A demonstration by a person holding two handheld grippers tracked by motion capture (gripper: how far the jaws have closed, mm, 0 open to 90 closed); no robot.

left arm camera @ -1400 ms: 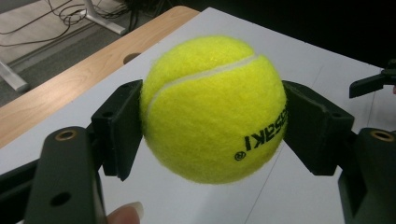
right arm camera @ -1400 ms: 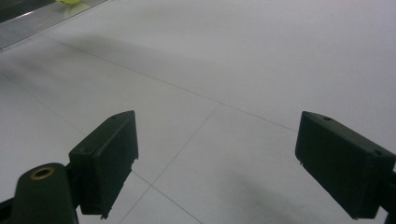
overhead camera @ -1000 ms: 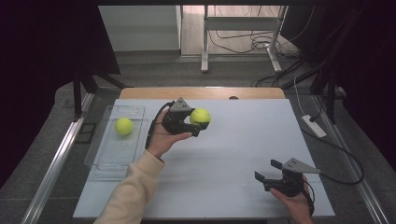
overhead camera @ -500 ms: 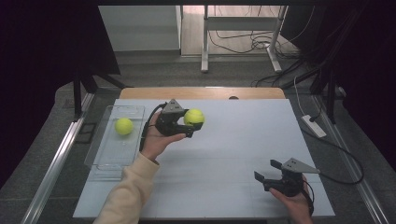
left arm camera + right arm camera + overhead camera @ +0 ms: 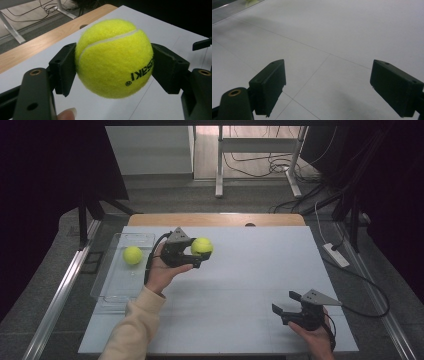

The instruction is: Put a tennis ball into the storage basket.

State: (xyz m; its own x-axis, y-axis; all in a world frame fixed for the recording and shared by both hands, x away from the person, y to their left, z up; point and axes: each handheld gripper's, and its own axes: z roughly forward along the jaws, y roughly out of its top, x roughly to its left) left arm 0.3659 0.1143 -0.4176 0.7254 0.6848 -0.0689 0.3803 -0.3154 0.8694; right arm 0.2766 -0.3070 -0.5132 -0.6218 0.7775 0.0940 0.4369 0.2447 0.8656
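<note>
Clamped on a tennis ball [image 5: 202, 246], the left gripper [image 5: 192, 255] had carried it leftward toward the clear tray [image 5: 111, 285] at the tabletop's left edge, where another tennis ball [image 5: 132, 255] lay, while the right gripper [image 5: 287, 307] rested open and empty near the front right corner.

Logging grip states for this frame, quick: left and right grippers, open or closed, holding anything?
Left gripper: closed on the tennis ball.
Right gripper: open, holding nothing.
</note>
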